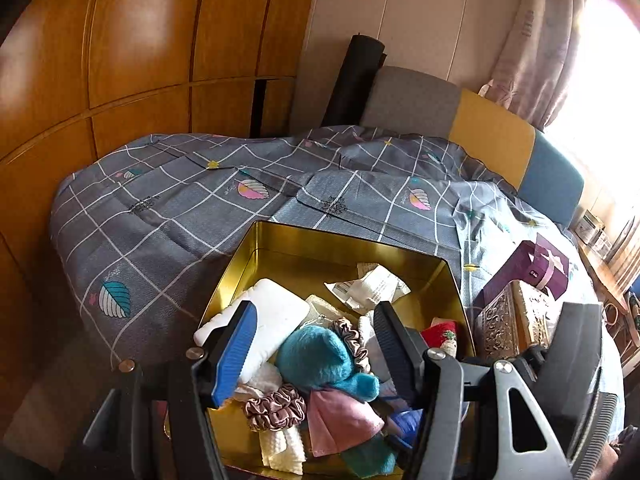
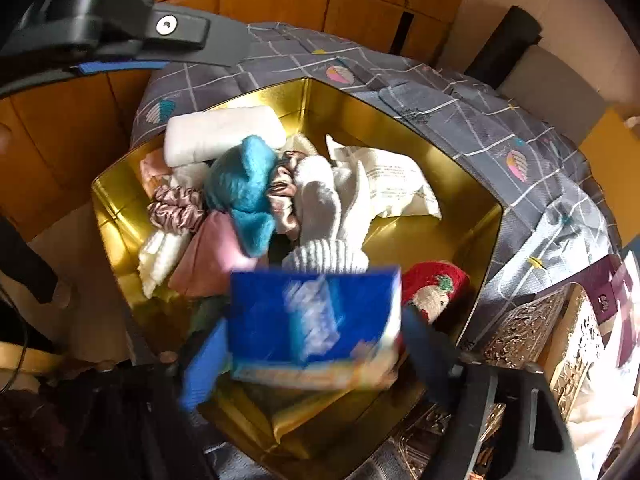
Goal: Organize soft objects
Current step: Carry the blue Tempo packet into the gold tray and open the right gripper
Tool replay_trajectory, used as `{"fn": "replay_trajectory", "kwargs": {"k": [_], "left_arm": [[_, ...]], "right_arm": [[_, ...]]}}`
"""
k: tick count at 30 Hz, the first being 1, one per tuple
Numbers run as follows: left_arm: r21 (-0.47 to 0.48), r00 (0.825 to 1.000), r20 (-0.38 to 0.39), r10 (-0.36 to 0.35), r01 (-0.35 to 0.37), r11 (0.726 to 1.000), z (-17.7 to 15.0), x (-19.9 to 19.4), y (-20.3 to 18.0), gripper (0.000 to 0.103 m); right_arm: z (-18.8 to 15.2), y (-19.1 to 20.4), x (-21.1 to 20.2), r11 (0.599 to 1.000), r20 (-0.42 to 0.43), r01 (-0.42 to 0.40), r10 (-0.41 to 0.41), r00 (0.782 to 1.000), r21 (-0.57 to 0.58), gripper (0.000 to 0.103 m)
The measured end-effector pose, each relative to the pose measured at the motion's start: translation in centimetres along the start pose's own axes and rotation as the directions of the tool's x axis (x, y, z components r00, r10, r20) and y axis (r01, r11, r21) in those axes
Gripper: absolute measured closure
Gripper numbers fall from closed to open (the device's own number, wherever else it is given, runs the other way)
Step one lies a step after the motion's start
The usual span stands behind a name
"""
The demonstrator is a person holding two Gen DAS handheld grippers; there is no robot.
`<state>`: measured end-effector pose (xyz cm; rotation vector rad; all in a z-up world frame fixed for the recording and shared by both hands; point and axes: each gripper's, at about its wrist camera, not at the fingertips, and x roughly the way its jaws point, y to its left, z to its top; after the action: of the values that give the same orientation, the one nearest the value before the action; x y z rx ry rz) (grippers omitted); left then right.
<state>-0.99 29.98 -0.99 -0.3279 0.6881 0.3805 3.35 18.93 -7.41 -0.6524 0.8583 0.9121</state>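
A gold tin (image 1: 344, 240) (image 2: 400, 112) stands on the bed, filled with soft things: a teal plush (image 1: 316, 356) (image 2: 240, 176), a white pad (image 1: 276, 312), satin scrunchies (image 1: 276, 406), a pink cloth (image 1: 340, 416), a white knit sock (image 2: 320, 208) and a red knitted piece (image 2: 436, 284). My left gripper (image 1: 316, 348) hangs open just above the plush without touching it. A blurred blue tissue pack (image 2: 316, 316) lies loose between the fingers of my right gripper (image 2: 316, 352), over the tin's near edge. The right jaws stand wide, and its pads do not press on the pack.
The tin rests on a grey checked bedcover (image 1: 180, 208). Ornate metal boxes (image 1: 512, 320) and a purple box (image 1: 536, 268) sit close to its right side. A wooden wardrobe (image 1: 140, 40) lines the far left, and a padded headboard (image 1: 492, 132) runs behind the bed.
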Motion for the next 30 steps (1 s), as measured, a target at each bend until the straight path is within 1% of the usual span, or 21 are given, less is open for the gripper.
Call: {"fn": "replay_trajectory", "kwargs": {"k": [4, 7, 8, 9, 11, 12, 15, 17, 18, 20, 22, 25, 27, 30], "left_arm": [[0.002, 1.000, -0.005, 0.006, -0.006, 1.000, -0.2, 0.1, 0.0, 0.042], [0.006, 1.000, -0.003, 0.014, -0.014, 1.000, -0.3, 0.0, -0.1, 0.041], [0.008, 1.000, -0.003, 0.013, -0.013, 1.000, -0.3, -0.1, -0.2, 0.039], [0.009, 1.000, 0.000, 0.011, -0.011, 1.000, -0.3, -0.2, -0.3, 0.033], [0.009, 1.000, 0.015, 0.010, -0.010, 1.000, -0.4, -0.6, -0.5, 0.028], [0.012, 1.000, 0.023, 0.005, -0.005, 1.000, -0.5, -0.9, -0.7, 0.028], [0.032, 0.999, 0.031, 0.006, -0.007, 0.999, -0.7, -1.4, -1.9, 0.028], [0.047, 0.999, 0.048, -0.015, 0.012, 0.999, -1.1, -1.9, -2.9, 0.028], [0.054, 0.999, 0.049, -0.022, 0.019, 0.998, -1.3, -2.1, -3.4, 0.026], [0.063, 0.998, 0.049, -0.034, 0.031, 0.998, -1.7, -2.4, -4.6, 0.024], [0.076, 0.998, 0.059, -0.036, 0.031, 0.997, -2.3, -2.6, -5.7, 0.024], [0.105, 0.997, 0.069, -0.019, 0.011, 0.994, -3.1, -2.7, -7.4, 0.024], [0.130, 0.998, 0.065, -0.006, -0.002, 0.992, -3.6, -2.5, -8.3, 0.024], [0.150, 0.998, 0.057, 0.006, -0.014, 0.989, -4.2, -2.3, -9.1, 0.024]], "right_arm": [[-0.2, -0.7, -1.3, 0.999, 0.052, 0.013, -0.015, 0.999, 0.038, 0.001], [-0.3, -1.1, -2.7, 0.998, 0.100, 0.031, -0.037, 0.994, 0.062, 0.000], [-0.4, -1.2, -3.2, 0.997, 0.115, 0.041, -0.049, 0.992, 0.066, 0.000], [-0.5, -1.3, -3.8, 0.996, 0.131, 0.053, -0.062, 0.989, 0.071, 0.000], [-1.1, -1.8, -4.8, 0.992, 0.157, 0.080, -0.095, 0.983, 0.101, 0.000], [-1.4, -2.0, -5.3, 0.989, 0.168, 0.093, -0.113, 0.979, 0.119, 0.000], [-2.7, -2.7, -7.5, 0.967, 0.219, 0.154, -0.198, 0.955, 0.204, 0.000], [-3.8, -3.6, -9.0, 0.935, 0.252, 0.188, -0.268, 0.930, 0.301, 0.000], [-4.4, -4.1, -9.8, 0.913, 0.261, 0.193, -0.297, 0.918, 0.359, 0.000], [-5.5, -5.2, -10.8, 0.854, 0.244, 0.226, -0.371, 0.896, 0.469, 0.000], [-6.7, -6.1, -11.6, 0.794, 0.222, 0.239, -0.420, 0.880, 0.559, 0.000], [-8.1, -7.0, -11.9, 0.728, 0.180, 0.262, -0.468, 0.865, 0.633, 0.000], [-8.8, -7.5, -12.1, 0.704, 0.163, 0.266, -0.478, 0.863, 0.658, 0.000], [-9.3, -7.8, -12.3, 0.685, 0.151, 0.277, -0.495, 0.856, 0.674, 0.000]]}}
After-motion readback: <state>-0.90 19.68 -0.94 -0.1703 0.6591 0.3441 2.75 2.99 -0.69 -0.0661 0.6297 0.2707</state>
